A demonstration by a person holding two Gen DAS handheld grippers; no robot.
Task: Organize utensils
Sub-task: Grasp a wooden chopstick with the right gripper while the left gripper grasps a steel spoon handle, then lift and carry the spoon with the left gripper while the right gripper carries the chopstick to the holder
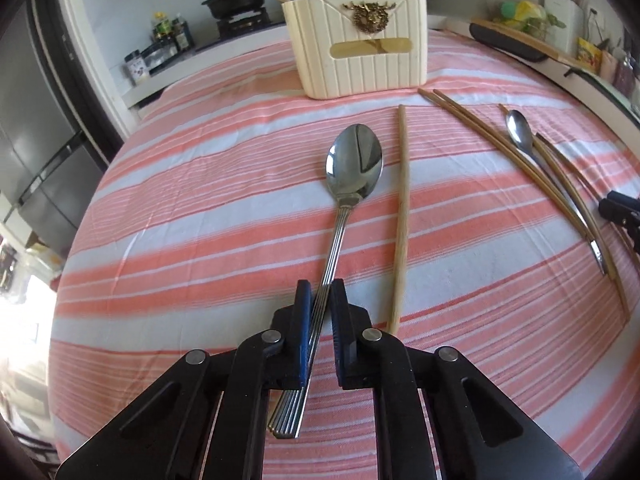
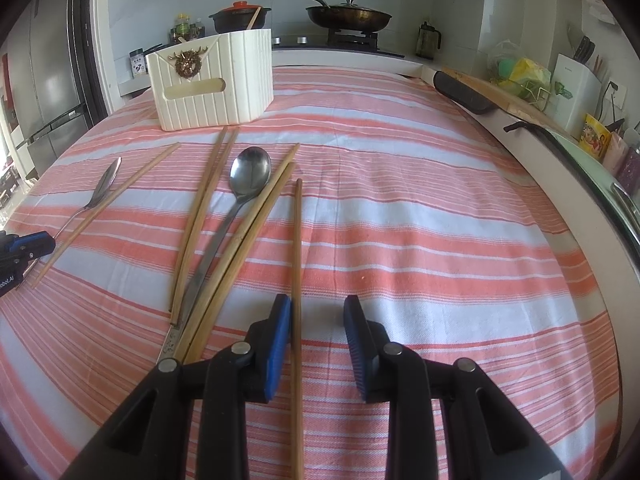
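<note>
Cream holder [image 1: 356,44] seemingly holds chopsticks; left jaws clamp the spoon [image 1: 352,168] handle, right jaws apart

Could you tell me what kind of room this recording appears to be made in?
Most likely a home kitchen: a frying pan sits on a gas stove, a knife block stands on the counter, and a steel fridge is at left.

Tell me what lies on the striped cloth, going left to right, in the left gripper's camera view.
Large steel spoon with ribbed handle, held in the left gripper → single pale wooden chopstick → small steel spoon lying among brown chopsticks → right gripper's black tip.
</note>
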